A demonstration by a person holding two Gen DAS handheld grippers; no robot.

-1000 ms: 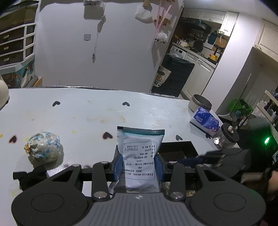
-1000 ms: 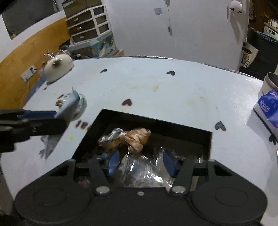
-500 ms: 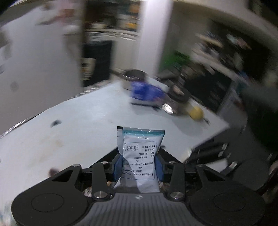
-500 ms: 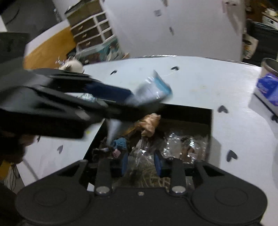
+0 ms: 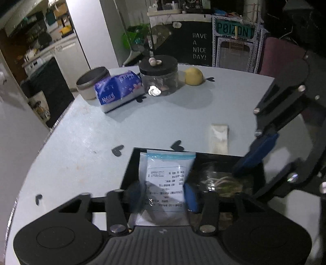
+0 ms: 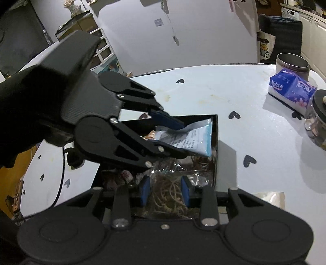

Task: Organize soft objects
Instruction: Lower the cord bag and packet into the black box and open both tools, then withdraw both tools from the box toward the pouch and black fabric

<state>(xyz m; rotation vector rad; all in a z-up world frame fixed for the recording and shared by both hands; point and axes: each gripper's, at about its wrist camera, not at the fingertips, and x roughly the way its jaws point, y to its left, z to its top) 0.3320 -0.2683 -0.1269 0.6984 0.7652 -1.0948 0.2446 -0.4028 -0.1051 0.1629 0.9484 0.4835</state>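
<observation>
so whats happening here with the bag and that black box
A person works two handheld grippers over a black box sunk in the table. The left gripper is shut on a labelled zip bag, holding it over the box. The right gripper sits at the box's near edge around a clear bag of twine.

Home, open kitchen-dining area. Counter (image 5: 81,146) pale, dotted with heart stickers. At 10 o'clock, white kitchen cabinets (image 5: 67,49) and washing machine (image 6: 289,12). At 12 o'clock, chalkboard (image 5: 195,44) reading "HAVE A NICE DAY!". Tissue pack (image 5: 118,87), lidded jar (image 5: 159,77), lemon (image 5: 194,76) on counter.
</observation>
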